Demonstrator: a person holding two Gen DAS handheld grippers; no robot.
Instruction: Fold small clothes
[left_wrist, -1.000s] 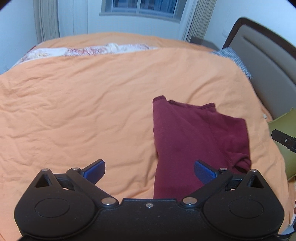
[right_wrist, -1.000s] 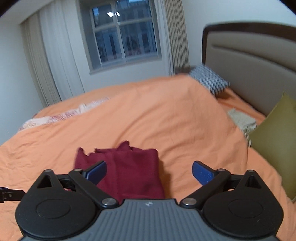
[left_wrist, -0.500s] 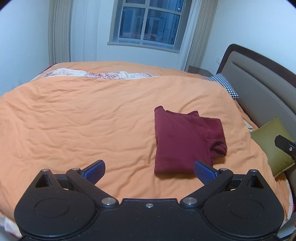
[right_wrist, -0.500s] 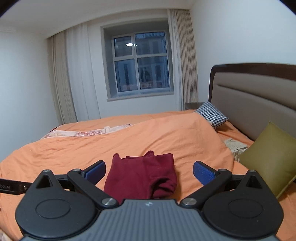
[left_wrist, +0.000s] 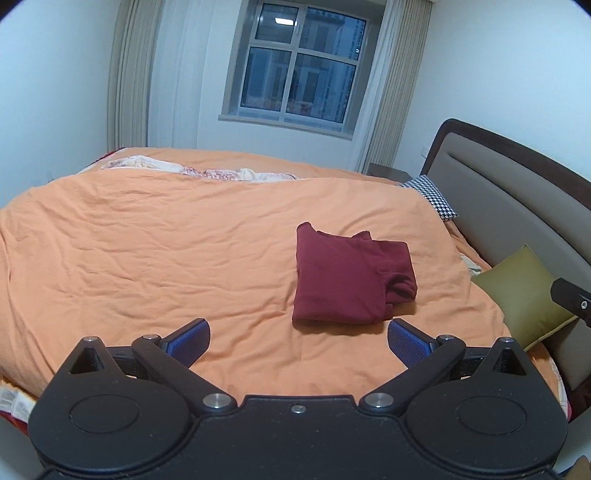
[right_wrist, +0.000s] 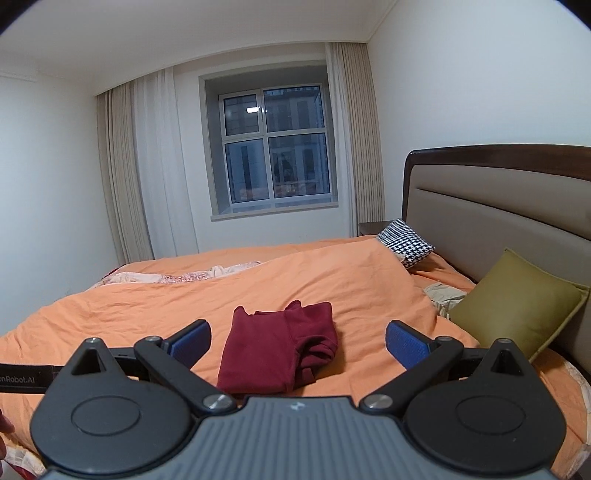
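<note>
Folded maroon garment (left_wrist: 351, 280) ahead of left gripper (left_wrist: 298, 336) and right gripper (right_wrist: 297, 339), jaws apart, gripping nothing.

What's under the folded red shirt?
The red shirt lies on the orange duvet, which spreads out all around it. Anything trapped beneath it is hidden.

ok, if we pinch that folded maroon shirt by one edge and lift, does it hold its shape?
Probably not. The maroon shirt looks like soft knit, so it would likely droop and unfold. Its bunched sleeve already sits loose on the right side and would probably spill first. Pushed, it may drag and wrinkle on the creased orange duvet rather than slide.
</note>
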